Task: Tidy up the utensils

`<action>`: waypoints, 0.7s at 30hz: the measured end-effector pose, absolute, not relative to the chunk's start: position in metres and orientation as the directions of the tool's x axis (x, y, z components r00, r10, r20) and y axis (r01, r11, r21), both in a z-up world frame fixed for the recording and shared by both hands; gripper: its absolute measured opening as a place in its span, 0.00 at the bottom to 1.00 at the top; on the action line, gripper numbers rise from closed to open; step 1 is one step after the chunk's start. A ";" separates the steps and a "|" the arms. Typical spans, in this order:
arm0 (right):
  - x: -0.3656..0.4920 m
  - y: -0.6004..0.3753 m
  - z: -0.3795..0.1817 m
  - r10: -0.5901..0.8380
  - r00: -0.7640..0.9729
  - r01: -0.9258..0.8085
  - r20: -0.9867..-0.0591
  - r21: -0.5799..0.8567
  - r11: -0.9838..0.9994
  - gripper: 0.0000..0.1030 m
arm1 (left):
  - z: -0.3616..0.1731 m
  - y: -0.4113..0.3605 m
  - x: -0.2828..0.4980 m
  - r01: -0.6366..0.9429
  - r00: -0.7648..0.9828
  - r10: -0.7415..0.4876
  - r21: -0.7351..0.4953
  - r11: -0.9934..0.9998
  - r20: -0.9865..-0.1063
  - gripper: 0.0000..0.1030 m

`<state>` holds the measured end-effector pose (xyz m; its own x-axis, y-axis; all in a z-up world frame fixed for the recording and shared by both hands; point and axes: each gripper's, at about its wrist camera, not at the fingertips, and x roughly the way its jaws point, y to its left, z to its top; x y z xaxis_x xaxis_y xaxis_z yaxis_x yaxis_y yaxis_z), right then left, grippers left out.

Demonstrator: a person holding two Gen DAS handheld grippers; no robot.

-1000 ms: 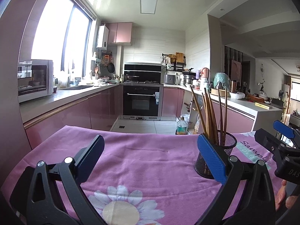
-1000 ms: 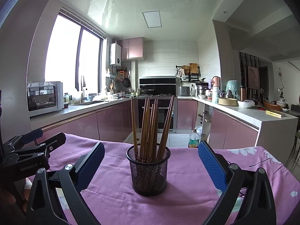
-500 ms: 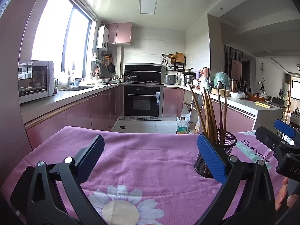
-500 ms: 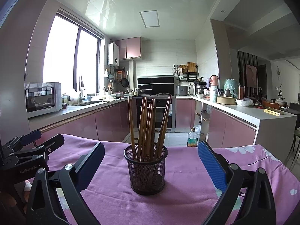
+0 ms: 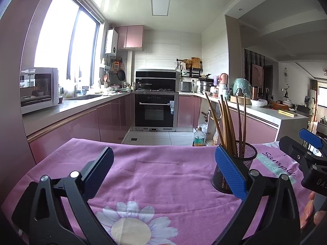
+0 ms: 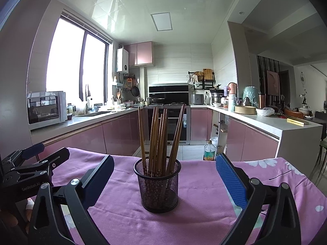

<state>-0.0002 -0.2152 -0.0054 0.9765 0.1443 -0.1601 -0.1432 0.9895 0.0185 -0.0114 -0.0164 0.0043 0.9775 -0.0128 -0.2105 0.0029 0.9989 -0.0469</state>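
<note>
Black mesh holder (image 6: 157, 185) stands upright on the tabletop (image 6: 196, 185), w/ a purple flowered cloth (image 5: 147, 175) spread under it. A bunch of brown wooden chopsticks (image 6: 159, 136) sits in it, tips down, fanning out a bit at the top; approx. ten, can't count exactly.

Right tool (image 6: 163, 181) is level w/ the holder, fingers wide apart, one on each side of it, neither touching the mesh. Nothing gripped. Blue pad (image 6: 231, 183) faces inward on its right finger.

Left tool (image 5: 163, 171) hangs over bare cloth, fingers also spread wide, nothing between them. The holder (image 5: 235, 167) is just past its right finger, partly hidden behind the blue pad, chopsticks (image 5: 229, 124) sticking up above it.

Each tool shows at the edge of the other's view, so they're side by side, left tool (image 6: 36, 163) well apart from the holder.

Behind: pink kitchen cabinets (image 6: 122, 136), oven (image 5: 155, 110) at the far wall, microwave (image 5: 36, 89) on the left counter.
</note>
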 end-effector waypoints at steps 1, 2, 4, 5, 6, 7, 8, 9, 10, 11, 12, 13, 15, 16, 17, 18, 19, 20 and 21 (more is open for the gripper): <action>0.000 -0.215 -0.005 0.143 0.977 -0.142 -0.159 0.019 0.990 0.94 | 0.004 -0.016 -0.011 0.003 0.978 -0.013 -0.048 0.999 -0.210 0.95; 0.000 -0.215 -0.005 0.145 0.977 -0.144 -0.158 0.020 0.989 0.94 | 0.005 -0.016 -0.012 0.003 0.978 -0.013 -0.048 0.999 -0.210 0.95; 0.000 -0.215 -0.004 0.145 0.976 -0.144 -0.160 0.019 0.989 0.94 | 0.004 -0.016 -0.011 0.002 0.978 -0.012 -0.050 0.999 -0.209 0.95; 0.000 -0.215 -0.004 0.145 0.976 -0.144 -0.160 0.018 0.989 0.94 | 0.005 -0.016 -0.012 0.002 0.978 -0.012 -0.049 0.999 -0.208 0.95; 0.000 -0.216 -0.004 0.146 0.976 -0.145 -0.161 0.019 0.989 0.94 | 0.005 -0.017 -0.012 0.003 0.978 -0.013 -0.047 0.999 -0.209 0.95; 0.000 -0.215 -0.004 0.146 0.976 -0.145 -0.161 0.019 0.989 0.94 | 0.005 -0.016 -0.012 0.003 0.978 -0.013 -0.047 0.999 -0.209 0.95; 0.000 -0.215 -0.004 0.146 0.976 -0.145 -0.161 0.018 0.989 0.94 | 0.005 -0.016 -0.012 0.002 0.978 -0.012 -0.047 0.999 -0.209 0.95; 0.000 -0.215 -0.004 0.145 0.976 -0.144 -0.162 0.018 0.989 0.94 | 0.005 -0.016 -0.012 0.002 0.978 -0.012 -0.048 0.999 -0.209 0.95; 0.000 -0.215 -0.004 0.146 0.976 -0.145 -0.161 0.020 0.989 0.94 | 0.005 -0.016 -0.012 0.002 0.978 -0.012 -0.048 0.999 -0.208 0.95; 0.000 -0.215 -0.004 0.146 0.976 -0.145 -0.161 0.021 0.989 0.94 | 0.004 -0.016 -0.012 0.002 0.978 -0.012 -0.049 0.999 -0.208 0.95; 0.000 -0.215 -0.004 0.146 0.976 -0.145 -0.160 0.020 0.989 0.94 | 0.005 -0.016 -0.012 0.003 0.978 -0.013 -0.049 0.999 -0.209 0.95; 0.000 -0.215 -0.003 0.146 0.976 -0.145 -0.160 0.019 0.989 0.94 | 0.005 -0.016 -0.012 0.003 0.978 -0.013 -0.048 0.999 -0.209 0.95; 0.001 -0.215 -0.004 0.147 0.976 -0.146 -0.162 0.019 0.989 0.94 | 0.005 -0.016 -0.012 0.002 0.978 -0.012 -0.048 0.999 -0.209 0.95; 0.001 -0.215 -0.003 0.146 0.976 -0.146 -0.162 0.018 0.989 0.94 | 0.005 -0.016 -0.012 0.003 0.978 -0.013 -0.049 0.999 -0.209 0.95; 0.001 -0.215 -0.004 0.147 0.976 -0.145 -0.161 0.019 0.989 0.94 | 0.005 -0.016 -0.012 0.003 0.978 -0.013 -0.049 0.999 -0.209 0.95; 0.001 -0.215 -0.003 0.148 0.976 -0.147 -0.162 0.020 0.989 0.94 | 0.005 -0.016 -0.012 0.003 0.978 -0.013 -0.048 0.999 -0.209 0.95; 0.002 -0.215 -0.003 0.148 0.975 -0.147 -0.163 0.020 0.989 0.94 | 0.005 -0.016 -0.012 0.002 0.978 -0.012 -0.048 0.999 -0.210 0.95; 0.003 -0.215 -0.003 0.148 0.976 -0.146 -0.163 0.020 0.989 0.94 | 0.005 -0.016 -0.012 0.003 0.978 -0.013 -0.049 0.999 -0.209 0.95; 0.003 -0.215 -0.003 0.148 0.975 -0.147 -0.163 0.020 0.989 0.94 | 0.005 -0.016 -0.012 0.003 0.978 -0.013 -0.048 0.999 -0.208 0.95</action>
<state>0.0028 -0.2147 -0.0030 0.9754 0.1483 -0.1630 -0.1470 0.9889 0.0201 -0.0122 -0.0164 0.0047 0.9780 -0.0133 -0.2083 0.0033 0.9988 -0.0485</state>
